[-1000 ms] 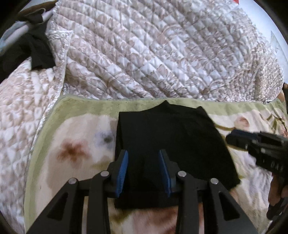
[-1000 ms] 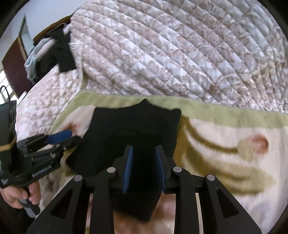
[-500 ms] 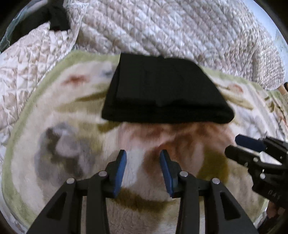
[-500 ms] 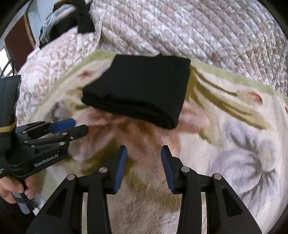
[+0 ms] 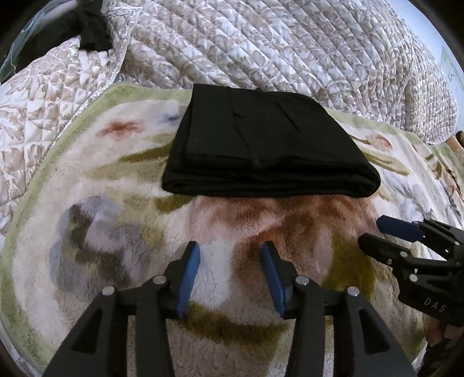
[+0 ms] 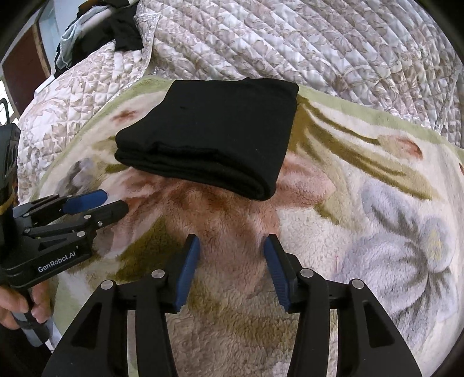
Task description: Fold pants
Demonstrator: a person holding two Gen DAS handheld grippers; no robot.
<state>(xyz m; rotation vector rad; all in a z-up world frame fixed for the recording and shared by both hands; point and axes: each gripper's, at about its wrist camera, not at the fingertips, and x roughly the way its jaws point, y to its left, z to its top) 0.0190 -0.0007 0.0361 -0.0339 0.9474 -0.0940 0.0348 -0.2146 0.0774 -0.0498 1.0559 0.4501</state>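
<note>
The black pants [image 5: 266,145] lie folded into a compact rectangle on a fleecy floral blanket [image 5: 116,232]; they also show in the right wrist view [image 6: 214,130]. My left gripper [image 5: 230,252] is open and empty, held back from the pants' near folded edge. My right gripper [image 6: 230,246] is open and empty, also short of the pants. Each gripper shows in the other's view: the right one [image 5: 374,232] at the right, the left one [image 6: 116,201] at the left.
A quilted beige bedspread [image 5: 261,43] rises behind the blanket. Dark clothes [image 6: 116,26] are heaped at the far left corner. A person's hand [image 6: 17,304] grips the left handle.
Both grippers let go of the pants, opened and pulled back toward me. The pants now lie flat and folded on the blanket, apart from both grippers.
</note>
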